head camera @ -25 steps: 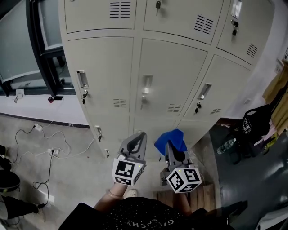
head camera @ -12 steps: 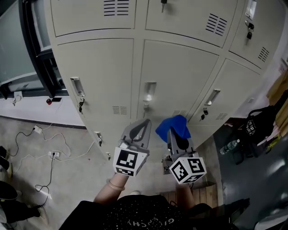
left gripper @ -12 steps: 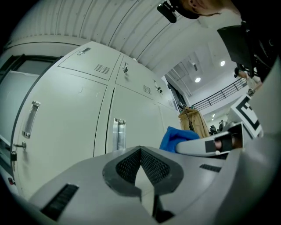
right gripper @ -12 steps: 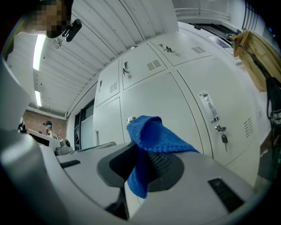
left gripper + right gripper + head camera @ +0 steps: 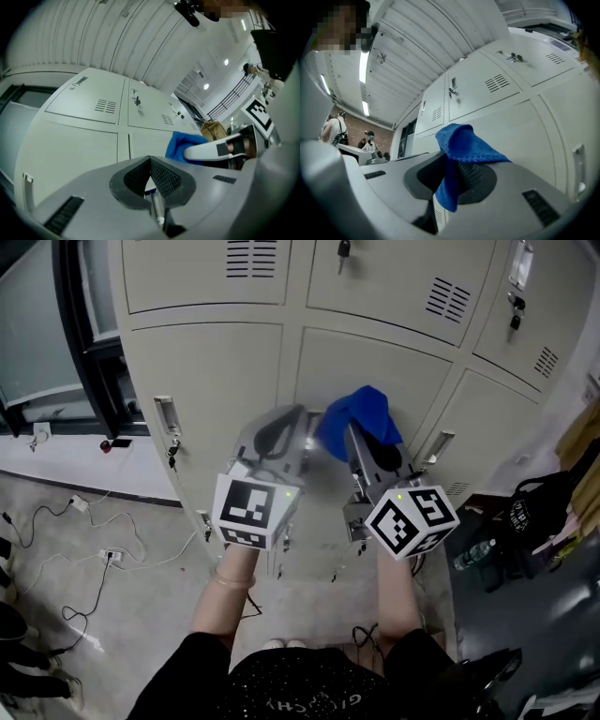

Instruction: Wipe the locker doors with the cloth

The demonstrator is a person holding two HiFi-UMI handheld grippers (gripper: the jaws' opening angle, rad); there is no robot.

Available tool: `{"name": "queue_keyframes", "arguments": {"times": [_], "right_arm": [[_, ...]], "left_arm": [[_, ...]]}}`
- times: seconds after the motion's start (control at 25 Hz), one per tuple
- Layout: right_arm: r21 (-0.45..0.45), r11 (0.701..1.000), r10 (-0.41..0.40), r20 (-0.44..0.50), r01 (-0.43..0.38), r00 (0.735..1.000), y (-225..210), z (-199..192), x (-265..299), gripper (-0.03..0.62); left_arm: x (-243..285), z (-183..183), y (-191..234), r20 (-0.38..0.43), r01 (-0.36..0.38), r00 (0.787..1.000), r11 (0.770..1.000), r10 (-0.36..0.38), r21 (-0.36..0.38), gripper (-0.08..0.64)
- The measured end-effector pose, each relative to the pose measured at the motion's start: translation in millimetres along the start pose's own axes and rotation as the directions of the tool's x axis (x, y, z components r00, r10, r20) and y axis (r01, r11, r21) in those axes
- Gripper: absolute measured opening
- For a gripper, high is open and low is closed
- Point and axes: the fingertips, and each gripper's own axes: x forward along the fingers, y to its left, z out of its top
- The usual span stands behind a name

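Beige metal lockers fill the top of the head view, with vents, handles and keys. My right gripper is shut on a blue cloth, held up in front of the middle locker door; whether the cloth touches the door cannot be told. In the right gripper view the cloth hangs over the jaws of that gripper. My left gripper is raised beside it, shut with nothing in it. In the left gripper view its jaws meet, and the cloth shows at right.
A dark window frame stands left of the lockers. Cables and a socket lie on the floor at left. A black bag and a bottle sit at right by the lockers.
Both grippers have risen from low in front of the bottom lockers to the middle row. The blue cloth went up with the right gripper.
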Motion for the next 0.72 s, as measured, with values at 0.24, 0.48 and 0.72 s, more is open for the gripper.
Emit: {"name": "queue_keyframes", "arguments": {"times": [0.24, 0.48, 0.72], "right_arm": [[-0.07, 0.986, 0.144, -0.076, -0.15, 0.987, 23.2, 34.2, 58.0, 0.058], [-0.134, 0.98, 0.128, -0.134, -0.146, 0.983, 15.9, 34.1, 95.9, 0.06], [-0.127, 0.984, 0.105, -0.151, -0.124, 0.983, 3.8, 30.0, 108.9, 0.059]], "left_arm": [[1.7, 11.6, 13.7, -0.015, -0.017, 1.0, 1.0, 0.017, 0.01, 0.006], [0.0, 3.2, 7.5, -0.031, -0.004, 0.999, 1.0, 0.005, 0.022, 0.006], [6.1, -1.3, 9.8, -0.042, -0.003, 0.999, 1.0, 0.004, 0.025, 0.006]]}}
